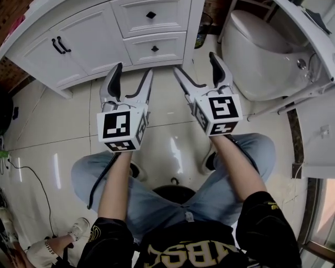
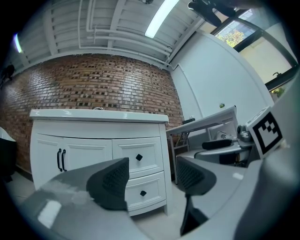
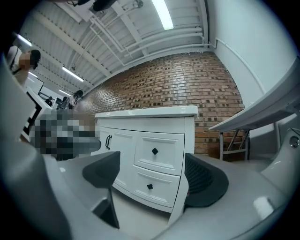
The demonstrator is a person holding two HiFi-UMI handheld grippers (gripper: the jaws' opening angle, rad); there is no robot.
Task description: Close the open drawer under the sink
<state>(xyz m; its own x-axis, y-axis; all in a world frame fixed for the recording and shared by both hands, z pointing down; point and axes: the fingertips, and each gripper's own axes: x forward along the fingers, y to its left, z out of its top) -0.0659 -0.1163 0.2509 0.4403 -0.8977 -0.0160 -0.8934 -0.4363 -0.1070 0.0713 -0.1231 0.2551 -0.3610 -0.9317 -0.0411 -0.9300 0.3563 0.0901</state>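
Observation:
A white sink cabinet (image 1: 78, 36) stands at the top of the head view. It has two stacked drawers on its right side, each with a small black knob. The upper drawer (image 1: 151, 14) and the lower drawer (image 1: 155, 48) both look about level with the cabinet face. My left gripper (image 1: 133, 69) is open and empty, held above the floor just in front of the lower drawer (image 2: 143, 192). My right gripper (image 1: 195, 62) is open and empty too, off the cabinet's right corner. Both drawers (image 3: 152, 168) show between its pads.
Two cabinet doors with black handles (image 1: 60, 45) are left of the drawers. A white toilet (image 1: 261, 52) and a white metal-legged table (image 1: 314, 78) stand to the right. A black cable (image 1: 31, 178) runs over the tiled floor. A black stool (image 1: 172, 193) is under me.

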